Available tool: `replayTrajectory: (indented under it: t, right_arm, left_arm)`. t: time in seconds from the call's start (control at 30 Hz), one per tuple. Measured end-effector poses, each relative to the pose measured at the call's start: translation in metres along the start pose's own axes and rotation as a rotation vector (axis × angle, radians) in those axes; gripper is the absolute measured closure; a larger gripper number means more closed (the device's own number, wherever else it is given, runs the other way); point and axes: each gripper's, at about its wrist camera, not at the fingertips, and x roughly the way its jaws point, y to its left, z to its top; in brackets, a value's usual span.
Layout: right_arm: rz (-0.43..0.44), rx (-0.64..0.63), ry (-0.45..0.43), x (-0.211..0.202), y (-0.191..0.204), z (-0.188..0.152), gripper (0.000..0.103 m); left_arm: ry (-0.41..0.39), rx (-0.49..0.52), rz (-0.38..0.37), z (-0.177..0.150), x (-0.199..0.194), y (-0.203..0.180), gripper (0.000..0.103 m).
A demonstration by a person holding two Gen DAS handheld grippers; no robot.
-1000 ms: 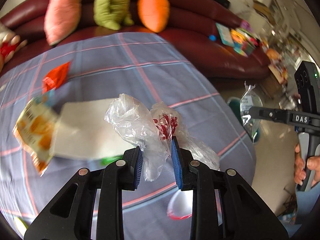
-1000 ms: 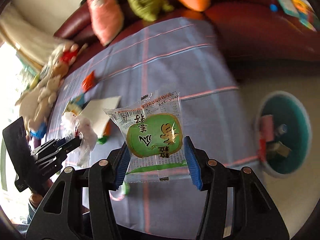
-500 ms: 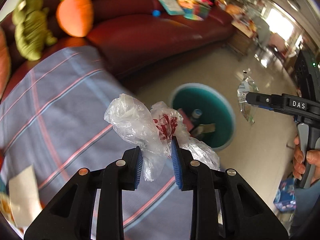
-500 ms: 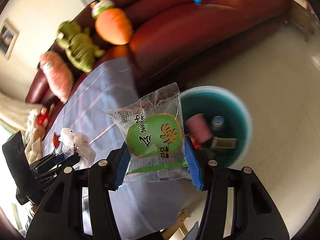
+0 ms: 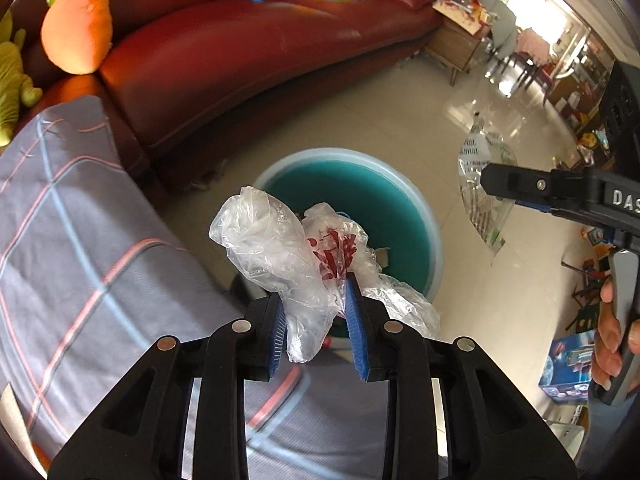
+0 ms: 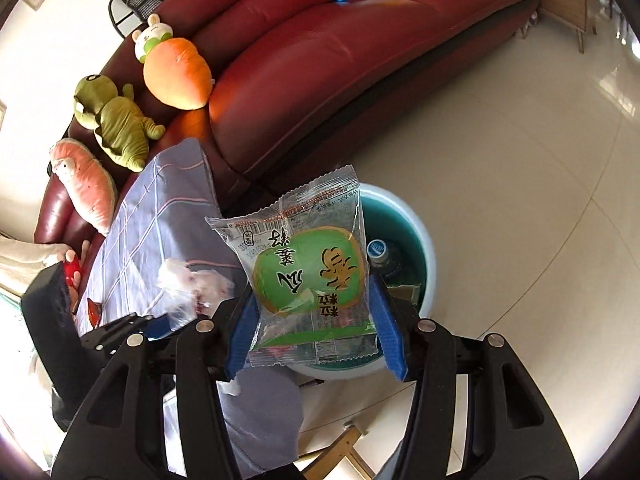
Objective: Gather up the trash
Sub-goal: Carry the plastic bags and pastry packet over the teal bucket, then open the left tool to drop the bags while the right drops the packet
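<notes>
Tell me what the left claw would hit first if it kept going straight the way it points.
Probably the teal bin on the floor: the left claw, holding the crumpled plastic bag, points down toward its opening. Nothing shows in between, though depth is unclear.

You swung both grippers off plaid tablecloth (image 5: 80, 240) toward floor. Teal bin (image 5: 400, 208), a second ago at 3 o'clock edge of right view, now sits dead centre behind snack packet (image 6: 308, 272). In left view, bin now lies directly behind crumpled plastic bag (image 5: 288, 256); paper scraps and wrappers at 9 o'clock gone. Left gripper (image 5: 316, 320) jaws opening around bag.
</notes>
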Motion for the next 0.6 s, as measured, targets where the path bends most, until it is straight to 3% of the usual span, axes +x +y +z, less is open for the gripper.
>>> replayTrajectory:
  t: [0.1,0.23,0.33,0.6]
  right_arm:
    - [-0.01,0.003,0.005,-0.001,-0.005,0.002,0.051]
    - [-0.029,0.009,0.01,-0.001,-0.009,0.005,0.051]
    - [-0.04,0.008,0.014,0.001,-0.007,0.006,0.051]
    - [-0.039,-0.007,0.036,0.015,0.002,0.004,0.051]
  left_arm:
    - [0.007,0.007,-0.009,0.004,0.008,-0.004,0.069]
    - [-0.001,0.001,-0.016,0.008,0.013,-0.006,0.04]
    - [-0.019,0.013,0.026,0.006,0.011,-0.012,0.017]
    - [-0.03,-0.005,0.06,-0.001,0.001,0.001,0.011]
